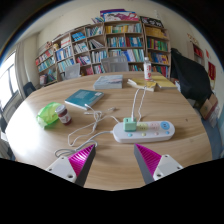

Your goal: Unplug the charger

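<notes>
A white power strip (145, 130) lies on the round wooden table (40, 145), just ahead of my fingers. A small pale green charger (129, 124) is plugged into its left end, and a white cable (98, 116) runs from there off to the left and back across the table. My gripper (113, 160) is open and empty, its pink-padded fingers (78, 158) spread wide above bare table, a short way short of the strip.
A green crumpled bag (48, 114) and a small dark jar (65, 116) lie at the left. A teal book (83, 98) and another book (110, 80) lie farther back, with a bottle (147, 68) beyond. Bookshelves (110, 45) line the far wall.
</notes>
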Demonstrator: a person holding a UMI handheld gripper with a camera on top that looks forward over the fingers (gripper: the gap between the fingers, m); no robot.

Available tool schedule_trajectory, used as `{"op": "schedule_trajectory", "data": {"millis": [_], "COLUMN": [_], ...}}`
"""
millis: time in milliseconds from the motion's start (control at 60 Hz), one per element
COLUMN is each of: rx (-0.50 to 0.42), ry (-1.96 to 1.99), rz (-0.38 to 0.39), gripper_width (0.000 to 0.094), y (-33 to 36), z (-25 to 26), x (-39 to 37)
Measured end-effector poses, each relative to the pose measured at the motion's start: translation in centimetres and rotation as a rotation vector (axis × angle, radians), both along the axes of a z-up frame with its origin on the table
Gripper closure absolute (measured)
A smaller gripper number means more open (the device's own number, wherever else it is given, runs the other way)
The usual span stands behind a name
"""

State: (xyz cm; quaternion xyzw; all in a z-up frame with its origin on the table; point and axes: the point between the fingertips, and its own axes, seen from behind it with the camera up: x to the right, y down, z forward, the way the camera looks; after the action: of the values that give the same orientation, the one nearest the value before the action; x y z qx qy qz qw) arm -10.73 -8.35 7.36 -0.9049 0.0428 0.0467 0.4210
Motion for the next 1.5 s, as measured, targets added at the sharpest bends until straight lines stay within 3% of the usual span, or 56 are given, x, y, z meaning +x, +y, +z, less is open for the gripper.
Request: {"op": "schedule_trajectory", "data": {"millis": [183,300,367,400,550,683,717,800,867,950,1033,1167,1300,1500], "rx": [0.088,0.130,0.128,0.156,0.128,0.047,0.073,0.240,0.272,0.235,0.131,-0.168,-0.406,-0.455], "ry": [-0.103,-0.055,-0.057,-0.098,-0.107,-0.071,-0.052,-0.138,-0.147,-0.119,-0.180,-0.201,-0.171,-0.213], "rz": [0.019,0.047,0.061,0.059,0.053,0.054,0.043,0.042,0.073,0.026,-0.035,-0.084,-0.040,-0.028], "gripper_width": [0.0130,0.0211,0.0336,0.0615,0.0647,0.0691,0.0691,0.0692,0.0691,0.0691,0.0681,0.0658,0.0638,0.0598], "y": [7.0,10.1,10.9,11.4,11.5,11.2,12.0,13.5,13.9,13.4,12.0,6.8,2.6,2.7], "z": [-2.4,-3.5,-4.4,-4.4,-4.6,-4.3,-2.8,4.1,8.0,10.2,6.9,0.5,-4.1,-7.5], "x": [5.1,4.9,4.9,5.5,5.5,5.4,5.5,6.7,7.0,11.2,17.1,24.7,26.1,27.3]}}
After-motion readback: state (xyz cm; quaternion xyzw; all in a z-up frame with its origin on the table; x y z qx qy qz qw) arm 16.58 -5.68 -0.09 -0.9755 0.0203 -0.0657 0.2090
